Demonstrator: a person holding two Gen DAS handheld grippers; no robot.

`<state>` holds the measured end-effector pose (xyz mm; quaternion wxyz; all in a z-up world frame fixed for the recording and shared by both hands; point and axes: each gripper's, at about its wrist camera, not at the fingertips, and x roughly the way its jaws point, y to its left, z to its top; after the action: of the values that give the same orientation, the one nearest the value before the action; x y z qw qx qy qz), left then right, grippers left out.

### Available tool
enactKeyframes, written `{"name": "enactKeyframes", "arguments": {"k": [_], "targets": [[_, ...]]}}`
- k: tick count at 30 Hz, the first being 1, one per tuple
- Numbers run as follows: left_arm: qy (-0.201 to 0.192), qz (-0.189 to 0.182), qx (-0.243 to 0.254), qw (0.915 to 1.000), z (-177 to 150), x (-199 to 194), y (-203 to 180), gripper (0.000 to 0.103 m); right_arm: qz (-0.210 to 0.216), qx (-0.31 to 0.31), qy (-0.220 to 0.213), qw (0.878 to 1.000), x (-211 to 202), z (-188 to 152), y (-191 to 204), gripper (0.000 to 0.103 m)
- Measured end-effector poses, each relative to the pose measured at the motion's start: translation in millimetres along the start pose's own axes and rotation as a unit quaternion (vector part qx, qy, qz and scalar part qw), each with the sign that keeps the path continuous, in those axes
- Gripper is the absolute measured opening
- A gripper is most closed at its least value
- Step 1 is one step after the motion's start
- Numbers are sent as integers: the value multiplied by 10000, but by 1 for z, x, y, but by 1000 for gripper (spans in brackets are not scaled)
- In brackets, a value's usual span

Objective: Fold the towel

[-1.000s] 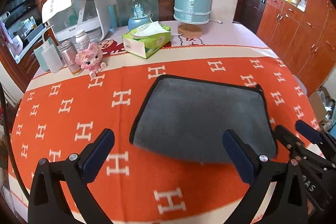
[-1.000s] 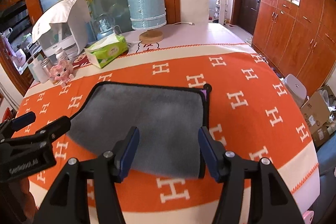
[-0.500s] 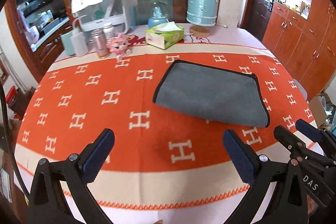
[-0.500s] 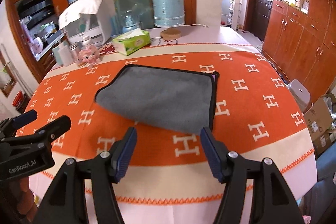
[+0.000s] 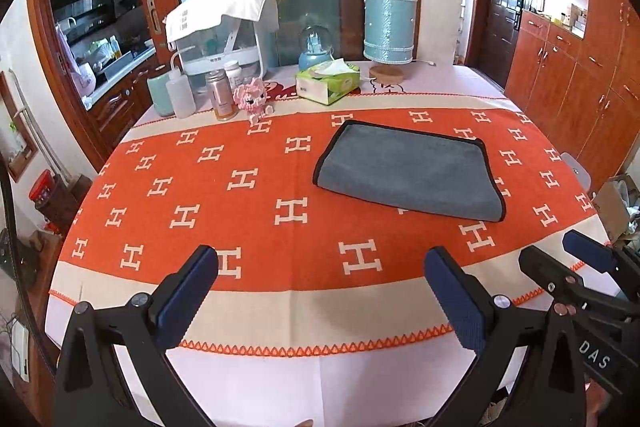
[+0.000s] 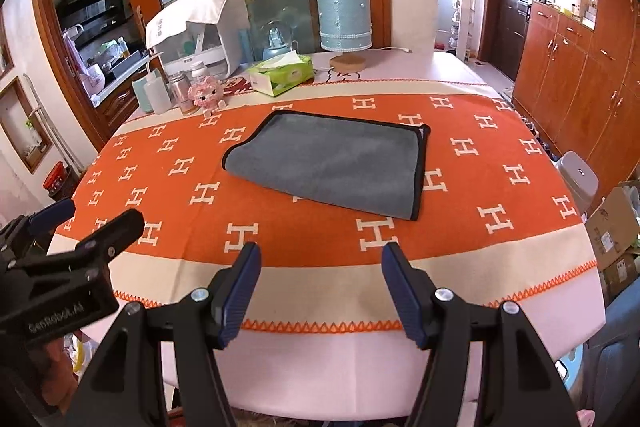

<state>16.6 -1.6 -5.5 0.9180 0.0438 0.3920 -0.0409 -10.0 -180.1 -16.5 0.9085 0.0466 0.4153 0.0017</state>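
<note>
A grey towel (image 5: 408, 171) with black trim lies folded flat on the orange H-patterned tablecloth (image 5: 248, 219), right of the table's middle. It also shows in the right wrist view (image 6: 332, 165). My left gripper (image 5: 320, 267) is open and empty, held back over the table's near edge, well short of the towel. My right gripper (image 6: 320, 267) is open and empty, also back at the near edge. The right gripper shows at the right in the left wrist view (image 5: 568, 267). The left gripper shows at the left in the right wrist view (image 6: 84, 223).
At the table's back stand a green tissue box (image 5: 328, 83), a blue lamp (image 5: 390, 35), a snow globe (image 5: 316, 47), a white appliance (image 5: 224, 31), several bottles (image 5: 180, 95) and a pink toy (image 5: 250, 101). Wooden cabinets (image 5: 580, 79) line the right wall.
Both grippers have drawn back from the towel toward the table's near edge, open all along. The towel has stayed folded in place.
</note>
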Motion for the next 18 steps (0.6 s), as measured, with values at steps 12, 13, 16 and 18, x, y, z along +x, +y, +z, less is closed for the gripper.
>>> {"name": "enactKeyframes", "arguments": {"k": [12, 13, 16, 18], "targets": [[84, 87, -263, 9996, -3, -7, 9, 102, -117, -31, -148, 9998, -12, -1, 4, 63], [81, 87, -296, 9995, -3, -8, 11, 102, -112, -29, -178, 9998, -13, -1, 5, 63], [19, 174, -353, 9992, -4, -12, 13, 102, -239, -86, -280, 9993, -18, -3, 8, 63], [10, 148, -365, 9992, -5, -14, 13, 102, -223, -95, -296, 9993, -21, -5, 10, 63]]}}
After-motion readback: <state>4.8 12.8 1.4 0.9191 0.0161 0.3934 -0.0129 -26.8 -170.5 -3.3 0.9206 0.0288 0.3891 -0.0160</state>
